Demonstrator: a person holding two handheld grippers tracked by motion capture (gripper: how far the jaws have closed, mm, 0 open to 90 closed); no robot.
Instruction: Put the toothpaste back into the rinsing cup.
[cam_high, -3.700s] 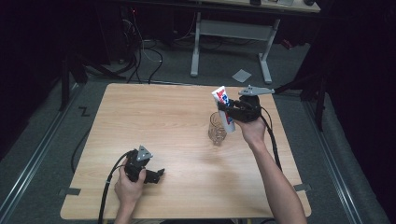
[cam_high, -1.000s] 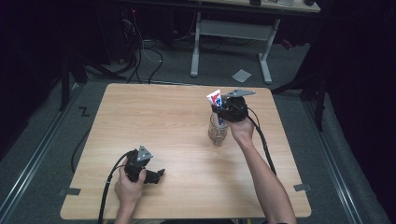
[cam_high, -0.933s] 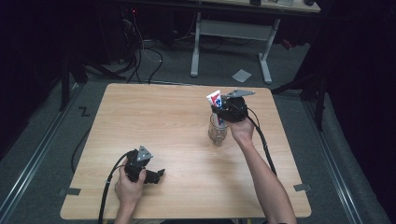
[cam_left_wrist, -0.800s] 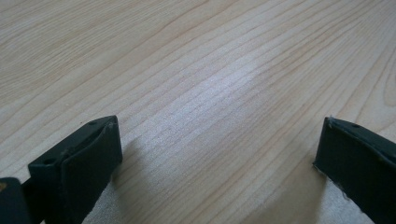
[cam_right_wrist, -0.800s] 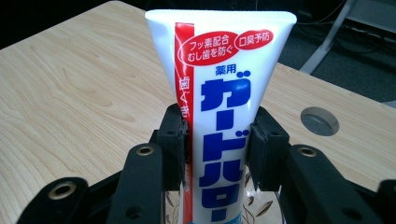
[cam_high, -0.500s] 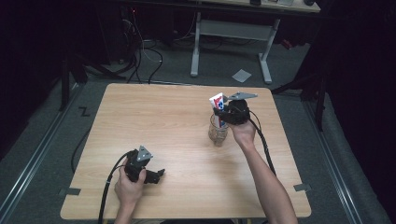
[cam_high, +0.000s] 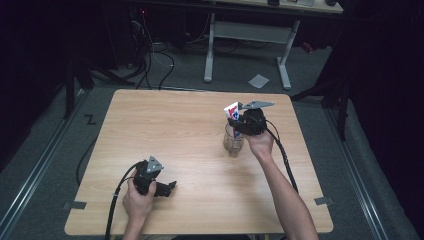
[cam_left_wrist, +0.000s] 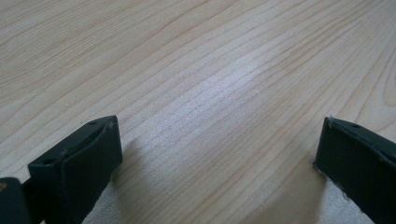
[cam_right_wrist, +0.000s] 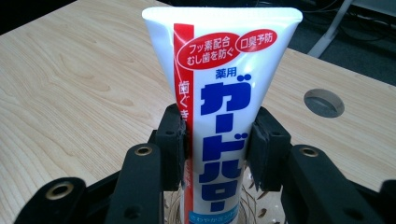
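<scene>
Overhead, the table was a pale wood-grain slab with rounded corners, and I took the clear glass cup standing right of its centre as my mark. My right gripper hovered directly above that cup, its two black fingers pressed against the flat sides of a toothpaste tube. That tube was smooth white plastic, a long tapering shape printed with bold blue characters and a red stripe with red ovals near its wide crimped end. Its long axis stood roughly upright: the broad sealed end pointed up, above the fingers, and the narrower lower part ran down between them into the mouth of the cup, whose rim showed faintly below. From the high view the tube leaned a little away from me over the cup, with my right hand just to the cup's right and the grey plate on top of the gripper above it.

My left gripper lay well to the near left of the cup, low over the table, held in my left hand. Its blocky matte black fingers were spread wide apart with nothing between them but bare, finely streaked wood.
</scene>
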